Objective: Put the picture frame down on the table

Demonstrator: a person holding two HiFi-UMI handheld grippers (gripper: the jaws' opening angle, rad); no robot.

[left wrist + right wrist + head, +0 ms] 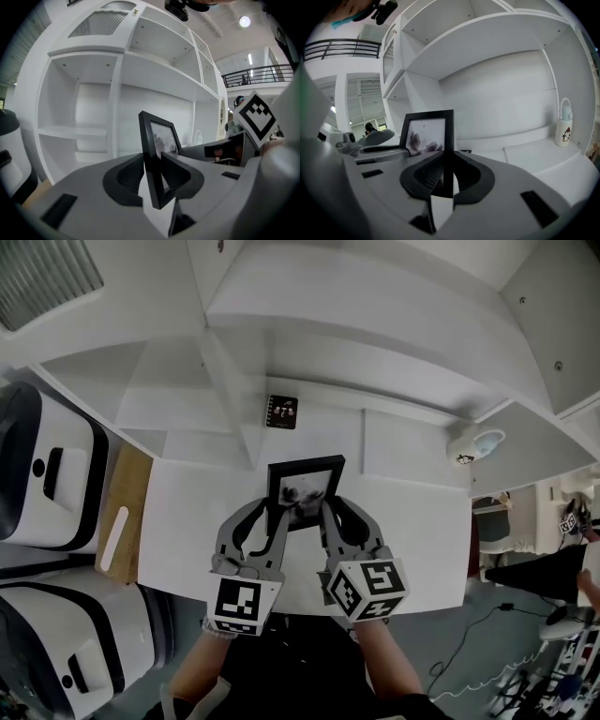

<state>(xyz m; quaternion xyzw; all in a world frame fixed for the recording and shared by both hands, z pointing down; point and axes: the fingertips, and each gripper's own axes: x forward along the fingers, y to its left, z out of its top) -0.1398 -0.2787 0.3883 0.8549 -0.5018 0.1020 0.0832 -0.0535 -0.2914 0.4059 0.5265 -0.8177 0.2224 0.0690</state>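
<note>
A black picture frame [305, 486] with a pale flower print stands upright over the white table [412, 531], between my two grippers. My left gripper [272, 510] has the frame's left edge [151, 154] between its jaws; the frame sits askew there with a sliver of gap, so the jaws look open around it. On the other side, my right gripper [336, 508] is shut on the right edge [446, 140]. The right gripper view shows the print [426, 133] from the front. The frame's bottom edge is hidden, so I cannot tell whether it touches the table.
White shelving [309, 343] rises behind the table. A small black card [281, 412] lies at the back, and a white bottle [473, 446] [566, 123] stands at the right. A wooden board [122, 512] and two white-and-black machines [47, 474] sit left of the table.
</note>
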